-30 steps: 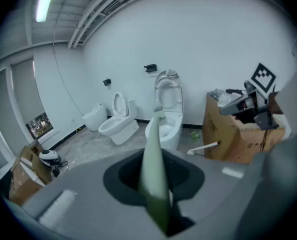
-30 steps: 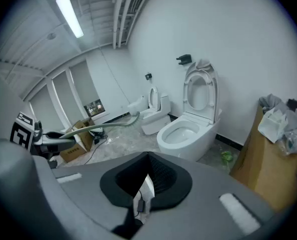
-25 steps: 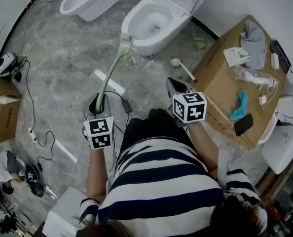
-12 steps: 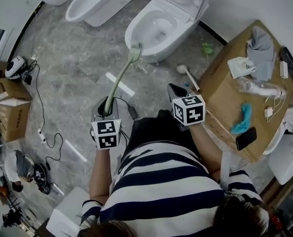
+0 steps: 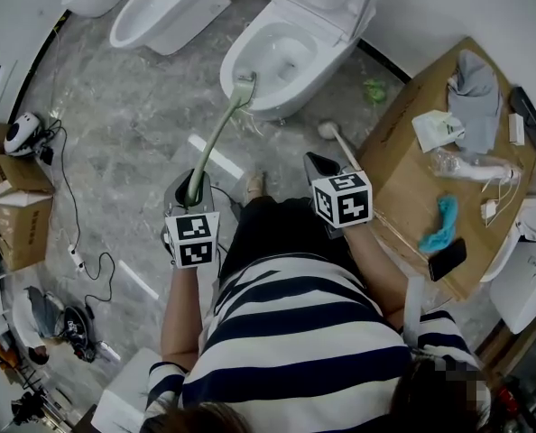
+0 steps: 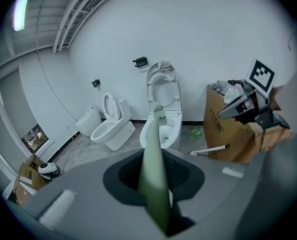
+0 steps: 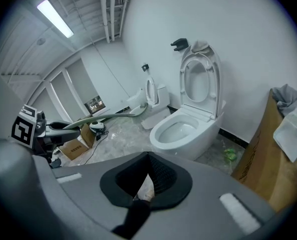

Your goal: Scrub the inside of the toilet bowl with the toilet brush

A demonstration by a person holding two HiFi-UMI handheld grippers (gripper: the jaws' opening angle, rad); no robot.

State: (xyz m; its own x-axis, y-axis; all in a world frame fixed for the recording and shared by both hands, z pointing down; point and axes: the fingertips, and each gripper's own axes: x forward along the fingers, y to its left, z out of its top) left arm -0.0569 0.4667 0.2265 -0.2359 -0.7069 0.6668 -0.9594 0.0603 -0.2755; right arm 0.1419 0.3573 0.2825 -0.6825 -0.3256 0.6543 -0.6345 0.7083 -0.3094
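The white toilet (image 5: 281,48) stands open at the top, lid up. A pale green toilet brush (image 5: 216,138) runs from my left gripper (image 5: 192,186), which is shut on its handle, up to its head by the bowl's near-left rim, outside the bowl. In the left gripper view the handle (image 6: 156,174) fills the jaws and the head points at the toilet (image 6: 164,126). My right gripper (image 5: 317,161) hangs shut and empty near the cardboard box. In the right gripper view the toilet bowl (image 7: 181,129) lies ahead, with the brush (image 7: 106,116) at the left.
A cardboard box (image 5: 403,188) at the right carries cloths, a phone and small items. A white long-handled tool (image 5: 337,141) lies on the floor beside it, with green litter (image 5: 374,90). A second toilet (image 5: 164,7) stands at the upper left. Cables (image 5: 69,242) and boxes (image 5: 11,210) lie at the left.
The brush head has edged slightly nearer the bowl's rim. The person has shifted forward, and a foot now shows between the grippers. Both grippers keep their hold.
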